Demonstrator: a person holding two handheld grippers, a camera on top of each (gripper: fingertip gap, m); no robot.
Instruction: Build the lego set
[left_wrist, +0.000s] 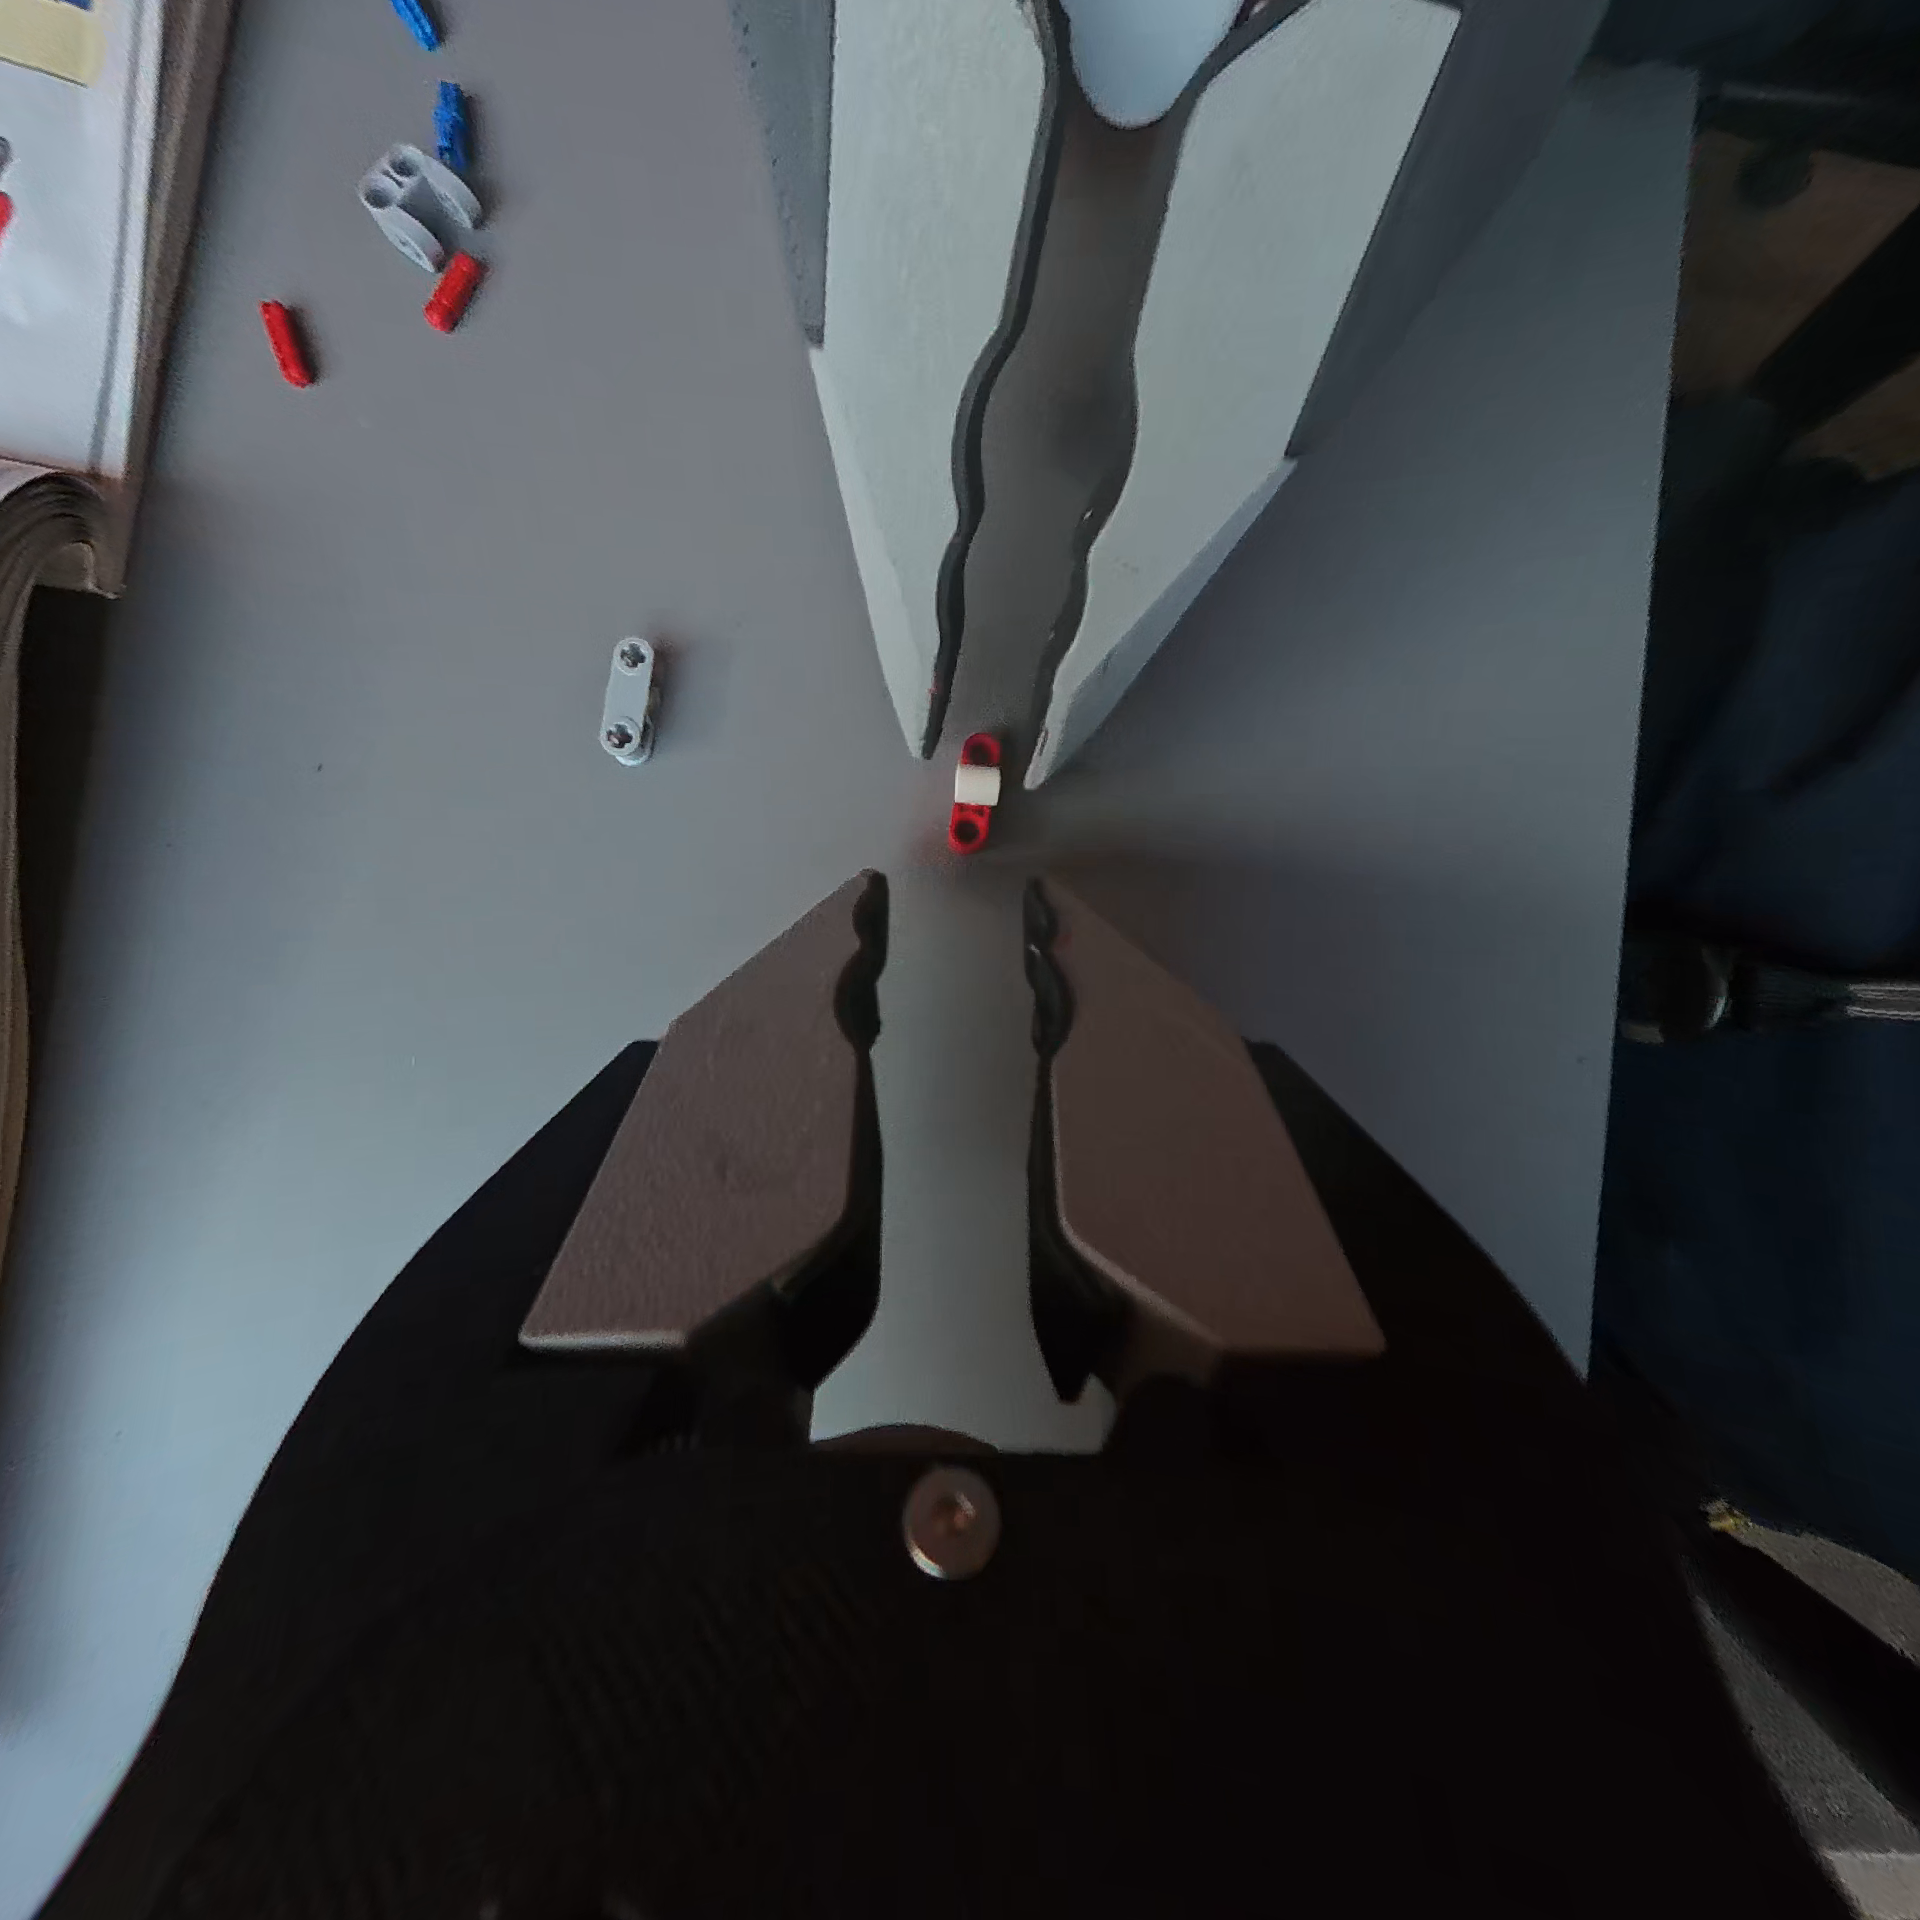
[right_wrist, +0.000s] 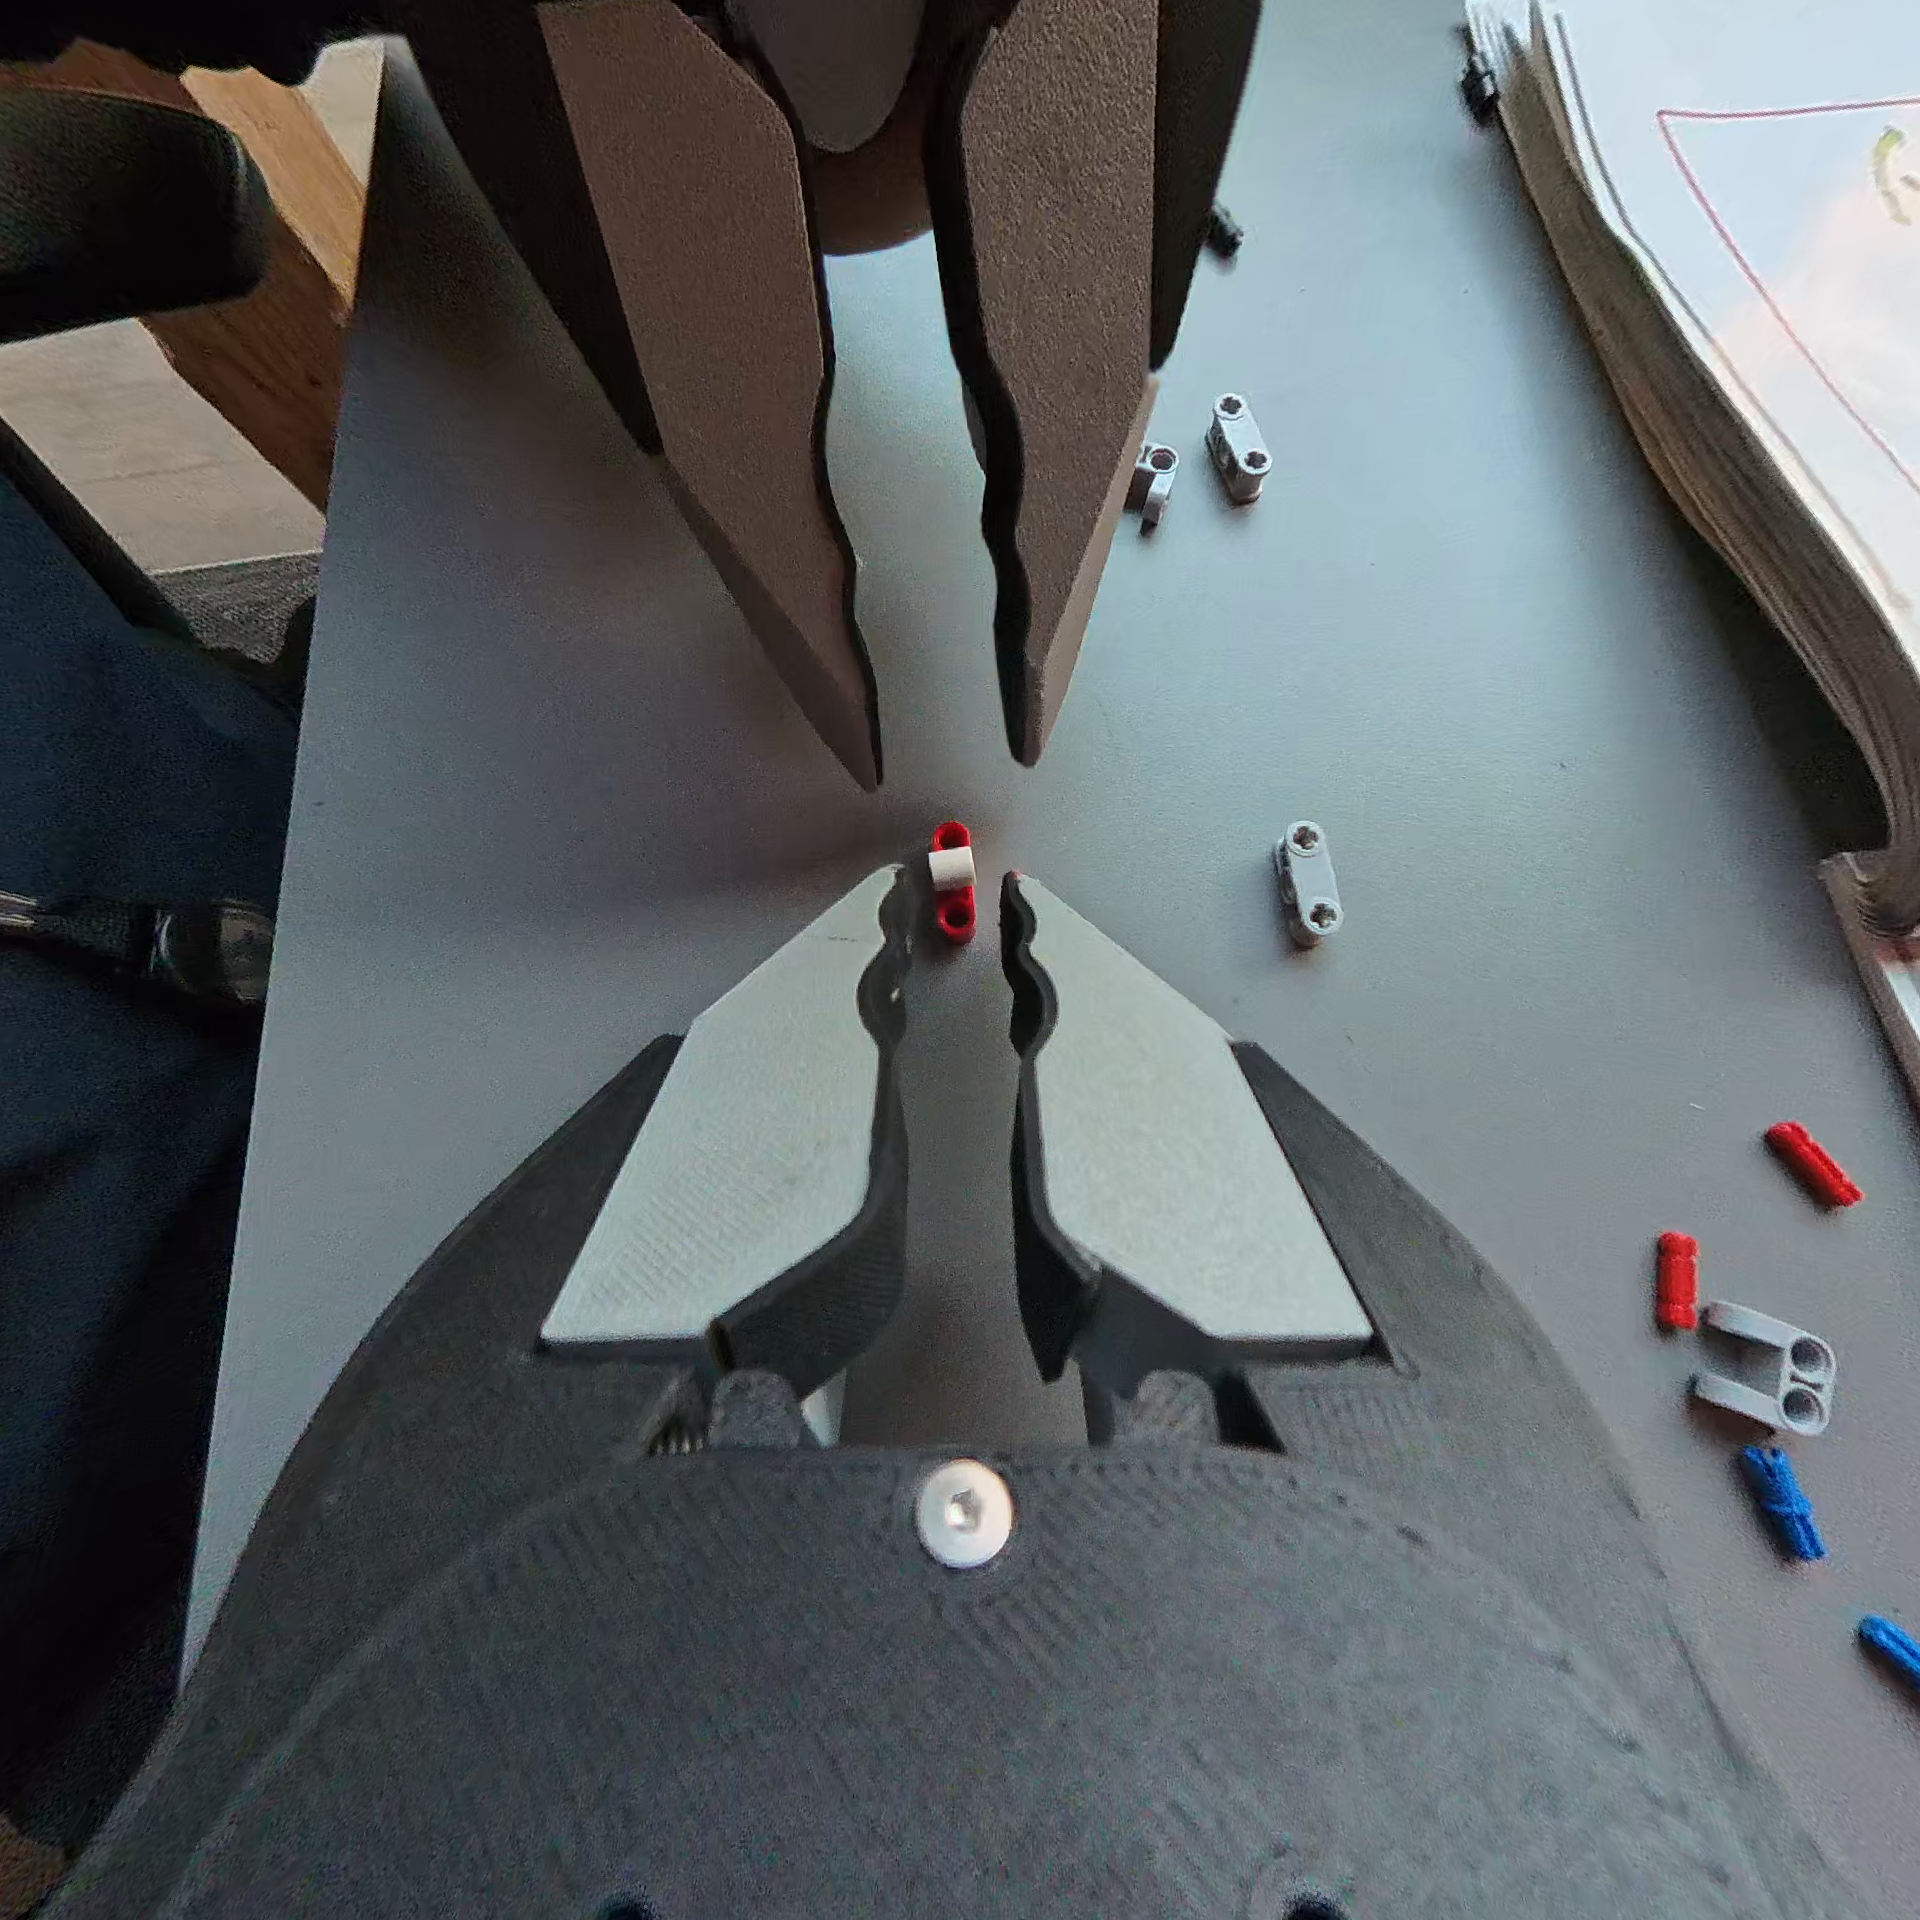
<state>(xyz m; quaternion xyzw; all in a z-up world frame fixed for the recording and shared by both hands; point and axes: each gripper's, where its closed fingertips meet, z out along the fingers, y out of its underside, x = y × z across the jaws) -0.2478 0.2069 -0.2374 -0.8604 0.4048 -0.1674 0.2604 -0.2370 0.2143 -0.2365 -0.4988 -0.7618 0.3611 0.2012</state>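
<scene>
Grey table; red-white piece between open tongs, ungripped.

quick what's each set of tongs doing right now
Left tongs: open, holding nothing.
Right tongs: open around the red and white piece on the table, not gripping it.

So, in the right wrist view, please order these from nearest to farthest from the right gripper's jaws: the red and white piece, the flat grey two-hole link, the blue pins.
1. Red and white piece: at the jaw tips, untouched.
2. Flat grey two-hole link: off to the right.
3. Blue pins: far lower right.
</scene>
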